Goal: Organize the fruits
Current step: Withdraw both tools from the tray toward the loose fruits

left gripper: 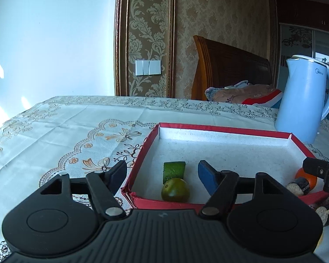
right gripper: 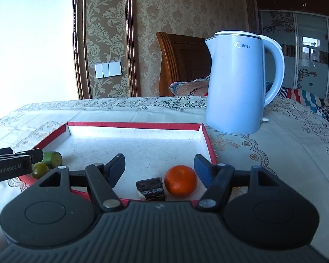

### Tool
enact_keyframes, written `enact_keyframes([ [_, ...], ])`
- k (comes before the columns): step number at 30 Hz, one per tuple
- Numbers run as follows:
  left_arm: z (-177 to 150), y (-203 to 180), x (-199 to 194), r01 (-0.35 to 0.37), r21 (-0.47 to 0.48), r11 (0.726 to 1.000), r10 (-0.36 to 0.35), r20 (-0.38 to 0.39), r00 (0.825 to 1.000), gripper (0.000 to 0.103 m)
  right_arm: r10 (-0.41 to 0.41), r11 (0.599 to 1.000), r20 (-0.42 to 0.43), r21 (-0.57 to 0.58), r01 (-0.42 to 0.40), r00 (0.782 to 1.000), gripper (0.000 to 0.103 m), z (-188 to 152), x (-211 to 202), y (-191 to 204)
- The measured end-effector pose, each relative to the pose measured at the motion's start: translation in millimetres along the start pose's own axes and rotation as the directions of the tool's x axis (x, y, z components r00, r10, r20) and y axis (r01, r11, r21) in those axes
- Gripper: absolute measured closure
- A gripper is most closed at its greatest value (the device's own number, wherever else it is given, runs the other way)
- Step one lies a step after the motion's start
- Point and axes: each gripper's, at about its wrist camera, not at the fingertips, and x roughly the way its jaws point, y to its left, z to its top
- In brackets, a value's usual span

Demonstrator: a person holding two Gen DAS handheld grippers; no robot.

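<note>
A red-rimmed white tray point(left gripper: 226, 129) point(right gripper: 133, 124) lies on the table. In its near left corner lie a green round fruit point(left gripper: 175, 190) point(right gripper: 40, 170) and a green cucumber piece point(left gripper: 174, 171) point(right gripper: 53, 159). In its near right corner lie an orange point(right gripper: 180, 181) point(left gripper: 307, 178) and a dark sugarcane piece point(right gripper: 151, 188) point(left gripper: 298, 186). My left gripper point(left gripper: 162, 173) is open and empty over the green fruits. My right gripper point(right gripper: 160, 167) is open and empty over the orange and the dark piece.
A light blue Midea kettle point(right gripper: 236, 83) point(left gripper: 304, 98) stands behind the tray's right corner. An embroidered cloth point(left gripper: 65, 131) covers the table. More sugarcane pieces point(left gripper: 328, 213) lie outside the tray at right. A bed with a wooden headboard point(left gripper: 228, 68) is behind.
</note>
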Motion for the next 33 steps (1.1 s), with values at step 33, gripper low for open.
enact_keyframes([
  [33, -49, -7, -50, 0.164, 0.121, 0.979, -0.142, -0.175, 0.974, 0.029, 0.067, 0.997, -0.061, 0.028, -0.066, 0.996, 0.051, -42, -70, -41],
])
